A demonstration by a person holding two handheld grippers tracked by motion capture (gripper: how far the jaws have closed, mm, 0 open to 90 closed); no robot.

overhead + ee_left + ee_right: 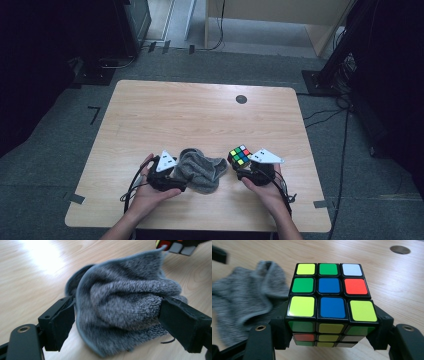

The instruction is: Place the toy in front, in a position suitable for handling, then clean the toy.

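Wooden table (pixel 200 110), near edge. Grey knit cloth (pixel 201 170) lies bunched in a heap; everything else placed from it. Left gripper (pixel 176 172) touches the cloth's left side, its jaws clamped on the bunched folds, one pad (pixel 61 325) at the hemmed edge, the other (pixel 181 322) pressed into the fabric. Rubik's cube (pixel 239 156) sits just right of the cloth, apart from it, grasped at its sides by the right gripper (pixel 245 167); the cube's top face shows yellow, green, blue, red and white tiles.

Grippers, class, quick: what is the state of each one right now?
Left gripper: closed on the crumpled grey knitted cloth.
Right gripper: closed on the multicoloured plastic puzzle cube.
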